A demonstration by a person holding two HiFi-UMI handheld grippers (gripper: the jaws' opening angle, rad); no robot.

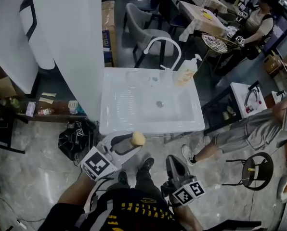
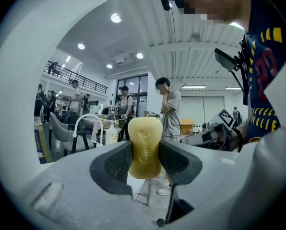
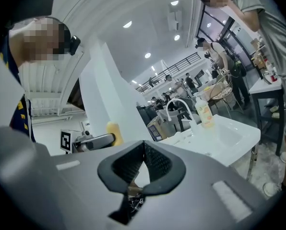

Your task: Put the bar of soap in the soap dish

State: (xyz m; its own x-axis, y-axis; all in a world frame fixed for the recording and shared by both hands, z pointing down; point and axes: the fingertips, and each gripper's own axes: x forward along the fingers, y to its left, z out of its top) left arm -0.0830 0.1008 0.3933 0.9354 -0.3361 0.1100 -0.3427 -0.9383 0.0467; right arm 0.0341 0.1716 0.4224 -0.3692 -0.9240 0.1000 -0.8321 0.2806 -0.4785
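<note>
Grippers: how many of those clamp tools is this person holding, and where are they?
2. The left gripper, before the sink's front edge, grips a yellow bar of soap. The right gripper sits lower, nearer the person's body, jaws shut and empty.

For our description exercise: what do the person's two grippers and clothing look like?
Both the left gripper and the right gripper have grey bodies and two jaws lined with black textured pads. Each carries a white cube printed with black square markers. The person wears a dark top with yellow lettering.
</note>
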